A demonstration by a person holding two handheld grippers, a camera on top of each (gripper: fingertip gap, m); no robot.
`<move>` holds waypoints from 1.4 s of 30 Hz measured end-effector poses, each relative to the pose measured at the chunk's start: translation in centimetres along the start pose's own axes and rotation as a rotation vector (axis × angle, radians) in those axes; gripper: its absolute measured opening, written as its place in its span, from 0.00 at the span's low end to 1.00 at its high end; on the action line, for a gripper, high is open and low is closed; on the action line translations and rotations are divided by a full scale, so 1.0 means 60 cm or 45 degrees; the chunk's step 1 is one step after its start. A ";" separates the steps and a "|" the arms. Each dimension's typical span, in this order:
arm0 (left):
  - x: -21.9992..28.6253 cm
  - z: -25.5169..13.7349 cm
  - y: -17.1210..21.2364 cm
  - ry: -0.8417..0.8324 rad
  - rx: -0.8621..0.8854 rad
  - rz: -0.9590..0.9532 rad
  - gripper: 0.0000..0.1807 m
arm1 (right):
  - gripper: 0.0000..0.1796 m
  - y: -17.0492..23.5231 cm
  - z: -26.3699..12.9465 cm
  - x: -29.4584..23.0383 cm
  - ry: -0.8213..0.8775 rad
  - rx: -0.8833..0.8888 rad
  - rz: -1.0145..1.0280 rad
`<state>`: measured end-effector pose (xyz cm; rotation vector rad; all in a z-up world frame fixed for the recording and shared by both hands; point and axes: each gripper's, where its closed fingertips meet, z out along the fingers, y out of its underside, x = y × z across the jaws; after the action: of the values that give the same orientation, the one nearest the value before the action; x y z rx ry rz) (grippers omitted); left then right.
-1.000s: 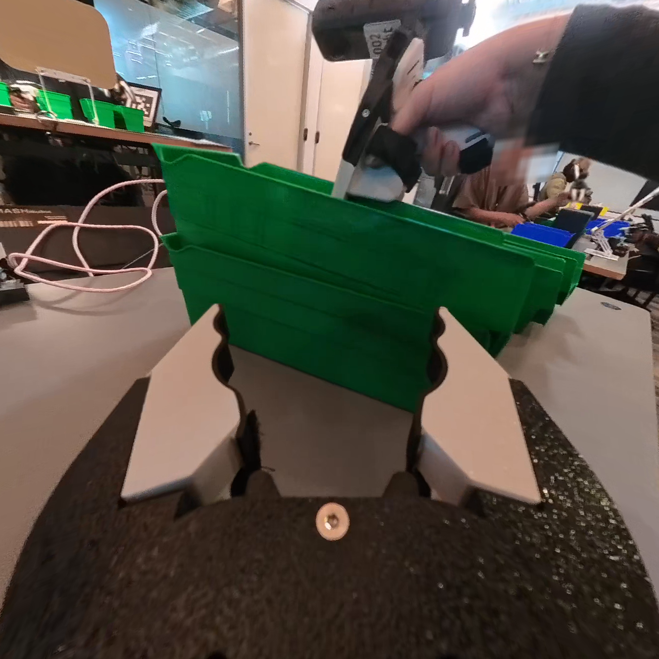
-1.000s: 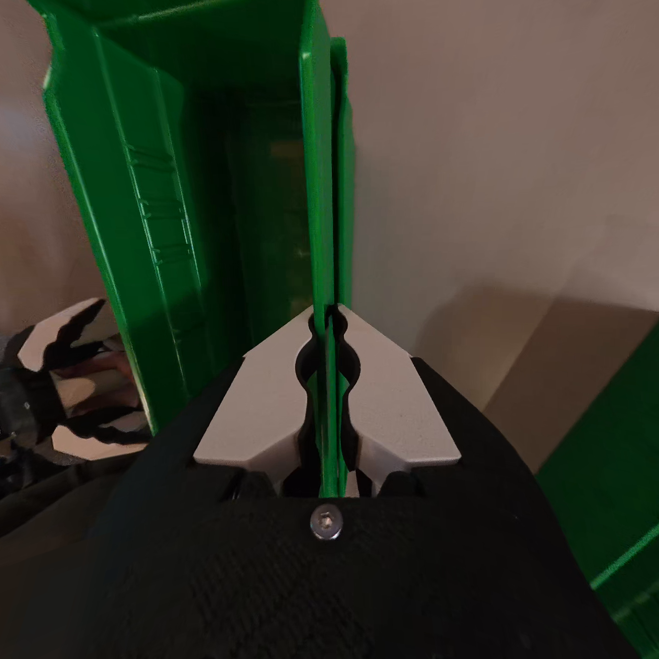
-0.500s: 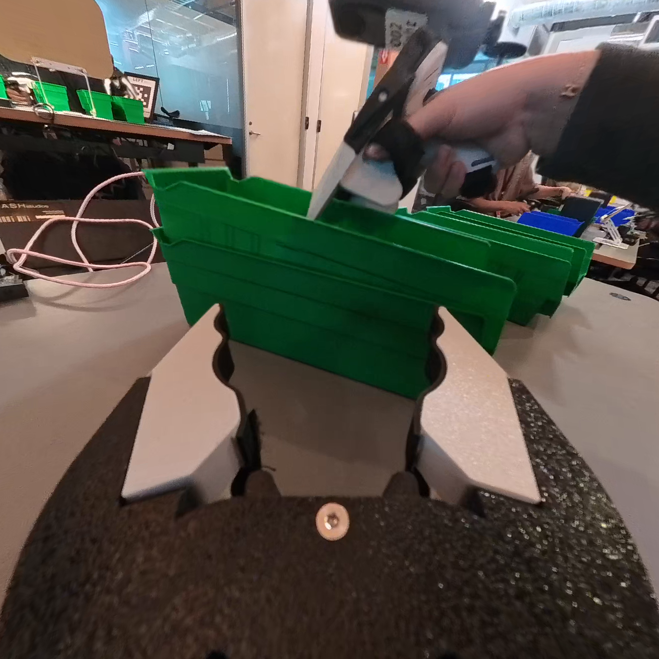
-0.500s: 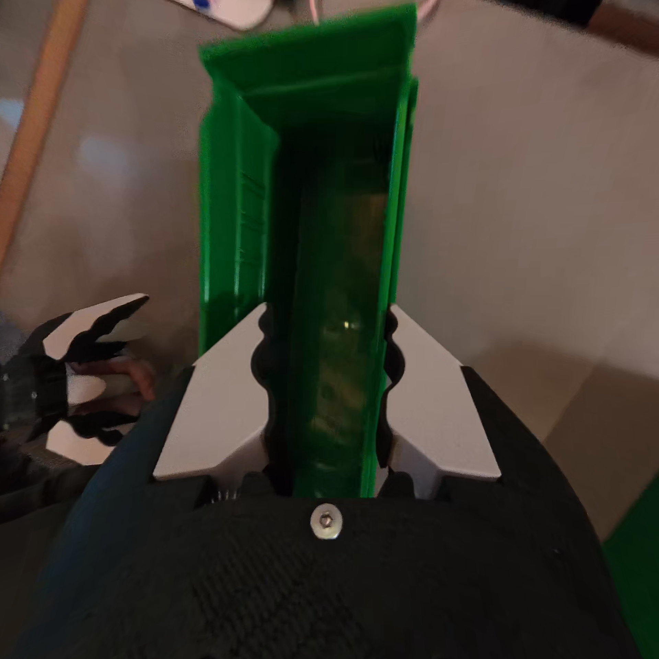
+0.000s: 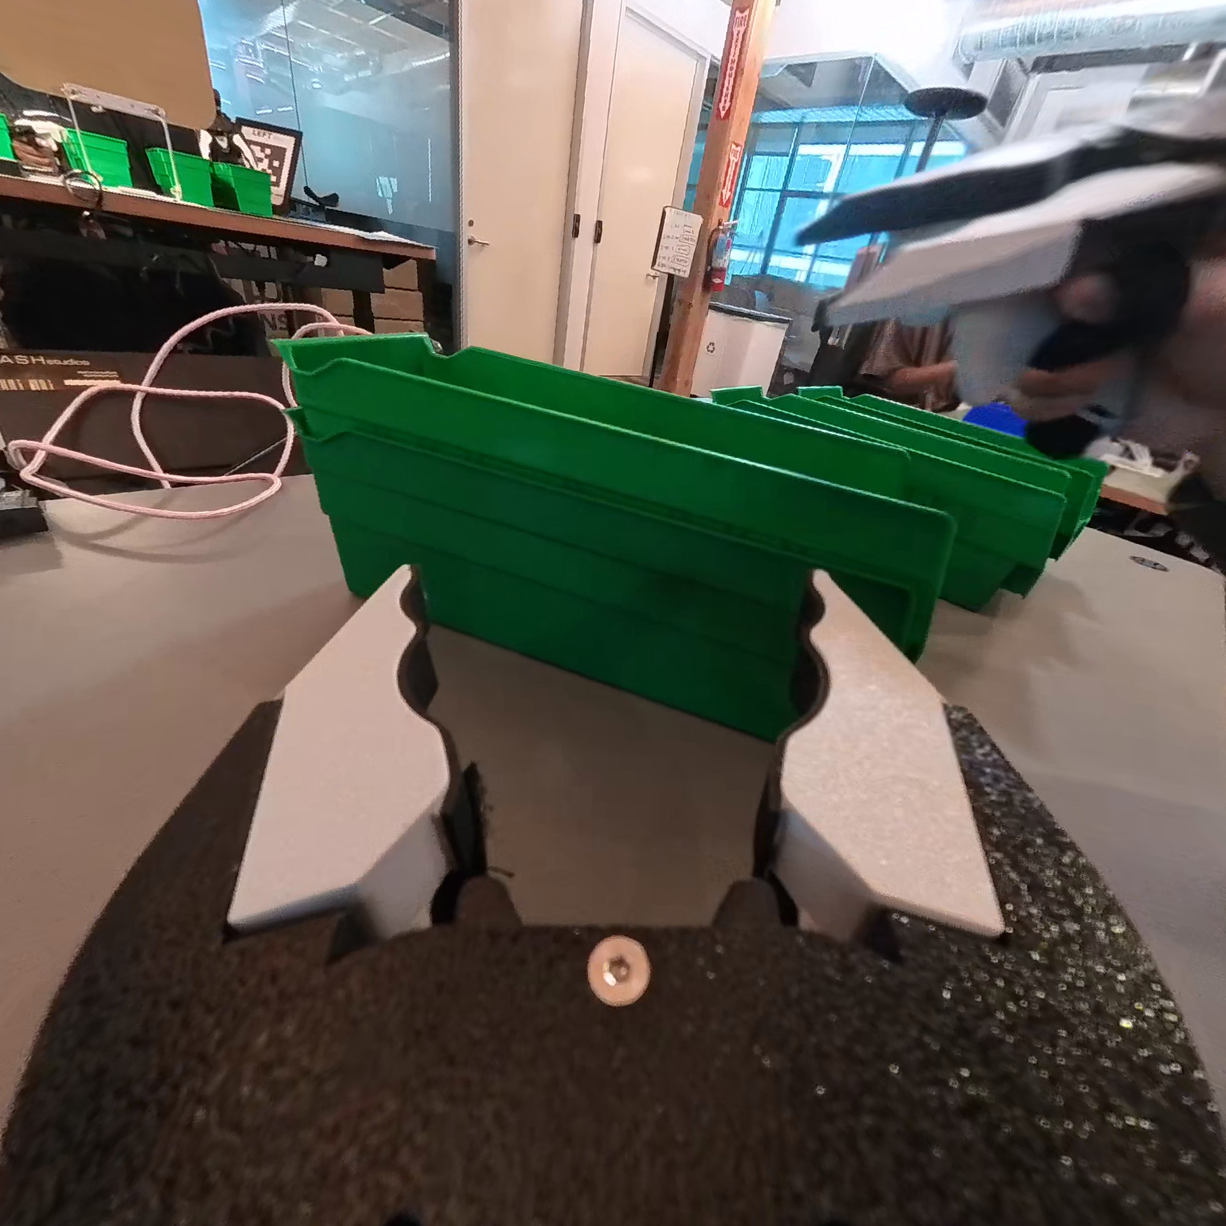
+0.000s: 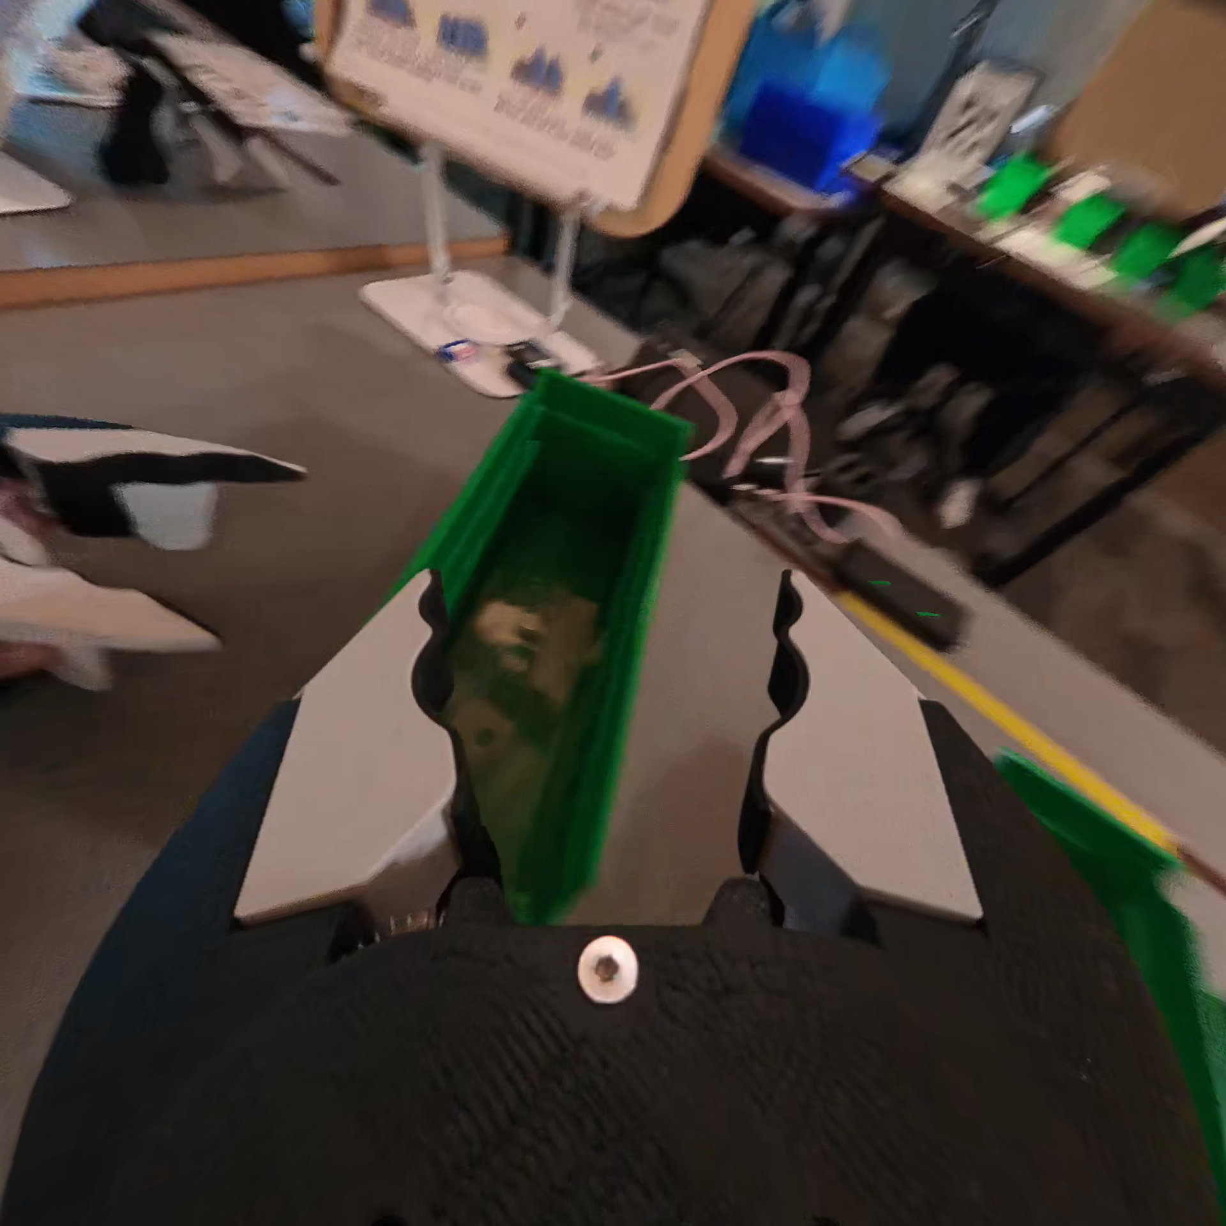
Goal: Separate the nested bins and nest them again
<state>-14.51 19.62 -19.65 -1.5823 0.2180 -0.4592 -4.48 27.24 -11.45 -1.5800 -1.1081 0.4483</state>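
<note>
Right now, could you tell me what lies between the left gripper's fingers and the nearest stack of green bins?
Only bare grey table, seen in the left wrist view: the open left gripper stops just short of the nested green bins.

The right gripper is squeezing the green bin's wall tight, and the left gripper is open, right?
Not quite. The right gripper is open and holds nothing, as the right wrist view shows; the green bin sits free beneath it. The left gripper is open.

- My left wrist camera sits low over the grey tabletop (image 5: 166, 637), close behind the long green nested plastic bins (image 5: 597, 504), facing their side.
- My right wrist camera looks down their length (image 6: 564, 597) from above; both views share them.
</note>
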 end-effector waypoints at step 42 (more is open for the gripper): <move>0.007 0.009 0.006 0.041 -0.002 -0.082 0.59 | 0.14 0.438 -0.276 0.157 0.137 -1.133 -1.277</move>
<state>-13.88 19.93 -19.96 -1.5879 0.1923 -0.5345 23.79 26.90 -27.45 -1.4588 -1.9624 -0.8986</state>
